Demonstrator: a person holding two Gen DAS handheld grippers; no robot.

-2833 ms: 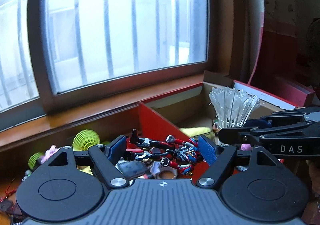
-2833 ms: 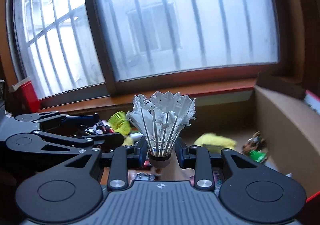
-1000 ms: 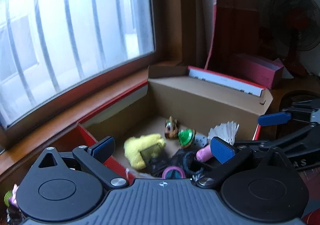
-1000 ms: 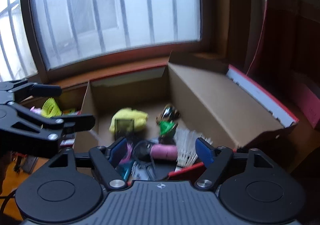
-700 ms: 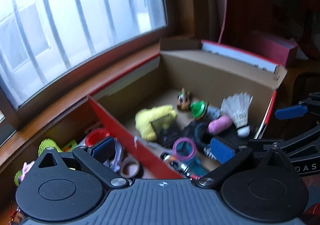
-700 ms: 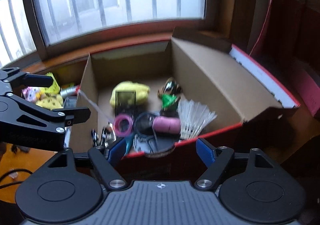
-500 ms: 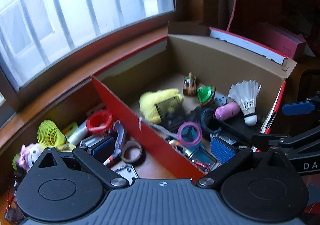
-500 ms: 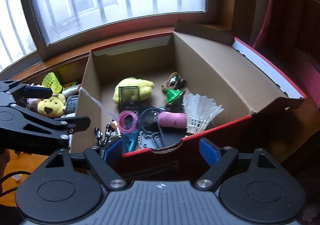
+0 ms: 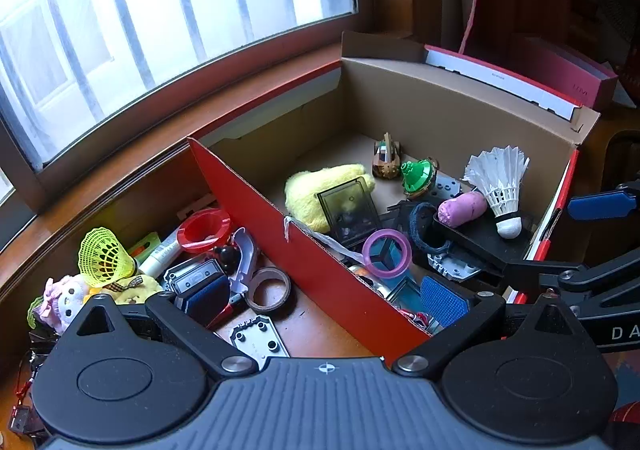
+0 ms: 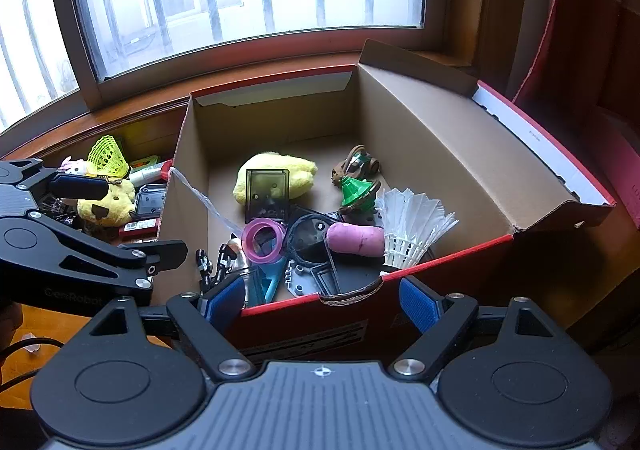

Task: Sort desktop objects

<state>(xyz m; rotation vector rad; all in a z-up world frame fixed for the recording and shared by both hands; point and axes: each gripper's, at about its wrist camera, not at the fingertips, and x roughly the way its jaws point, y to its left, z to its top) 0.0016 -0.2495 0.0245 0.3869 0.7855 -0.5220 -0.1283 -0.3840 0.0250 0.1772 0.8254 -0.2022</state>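
Note:
A red cardboard box [image 10: 440, 137] stands open below the window. In it lie a white shuttlecock [image 10: 412, 226], a pink roll [image 10: 356, 238], a pink ring [image 10: 262, 236], a green top [image 10: 356, 189], a yellow plush [image 10: 280, 167] and a small action figure [image 10: 208, 266]. My right gripper [image 10: 320, 302] is open and empty, straddling the box's front wall. My left gripper [image 9: 326, 300] is open and empty over the box's left wall [image 9: 304, 250]. The white shuttlecock [image 9: 498, 179] rests at the box's right side.
Left of the box lies a clutter on the wooden desk: a yellow-green shuttlecock [image 9: 102, 258], a red cup [image 9: 204, 223], a tape ring [image 9: 268, 288], a yellow bear plush [image 10: 106, 201] and a grey plate [image 9: 260, 338]. A pink-red carton [image 9: 560, 77] stands behind the box.
Earlier the right gripper held the white shuttlecock and the left the action figure; both now lie in the box. Both views have tipped down and drawn back, showing more of the desk.

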